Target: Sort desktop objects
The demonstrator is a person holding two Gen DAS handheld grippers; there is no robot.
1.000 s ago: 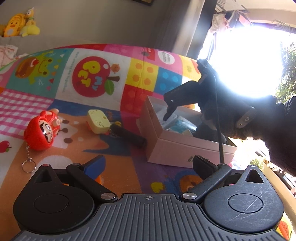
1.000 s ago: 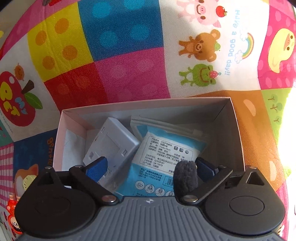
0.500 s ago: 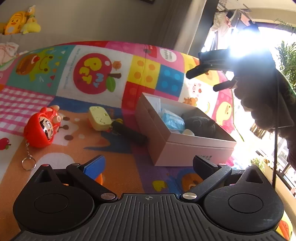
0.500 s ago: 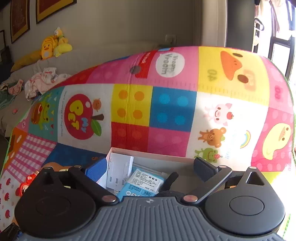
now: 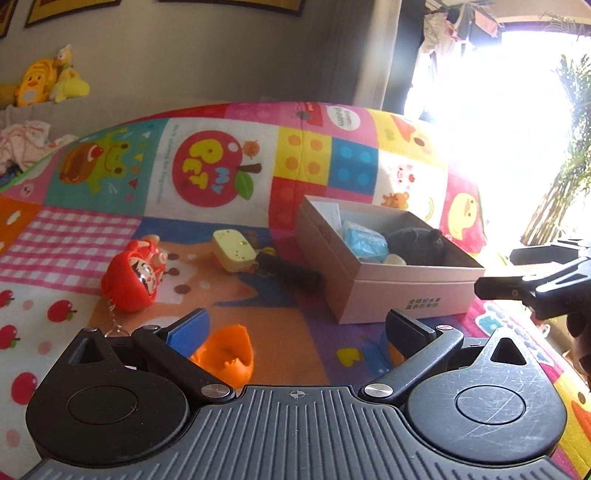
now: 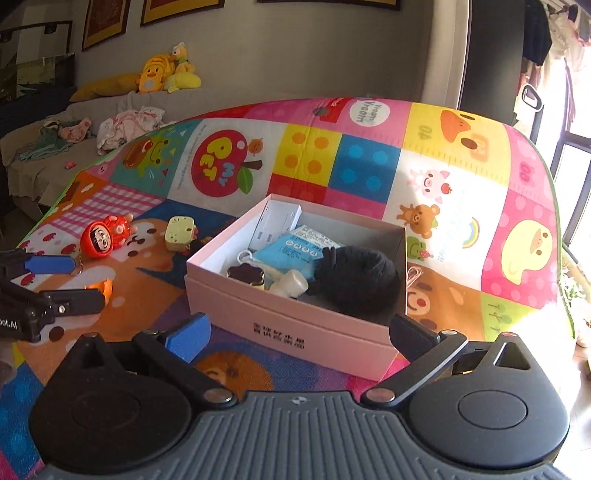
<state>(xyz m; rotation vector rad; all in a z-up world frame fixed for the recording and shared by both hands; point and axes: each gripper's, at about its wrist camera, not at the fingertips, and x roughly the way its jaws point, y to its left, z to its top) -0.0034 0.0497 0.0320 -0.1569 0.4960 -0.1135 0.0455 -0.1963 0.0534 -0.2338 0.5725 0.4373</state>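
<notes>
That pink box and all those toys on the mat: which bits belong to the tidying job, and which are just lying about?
Part of the job:
pink box
red daruma keychain
yellow case
orange toy
black fluffy thing in the box
blue packet in the box

Just lying about:
plush ducks
heap of clothes
framed pictures

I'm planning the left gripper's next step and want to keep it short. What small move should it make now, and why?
Probably ease the left gripper down and slightly left to bring its open jaws around the orange toy, which lies on the mat just beside the blue finger pad. It is the nearest thing still outside the pink box; the right gripper is open and empty.
</notes>
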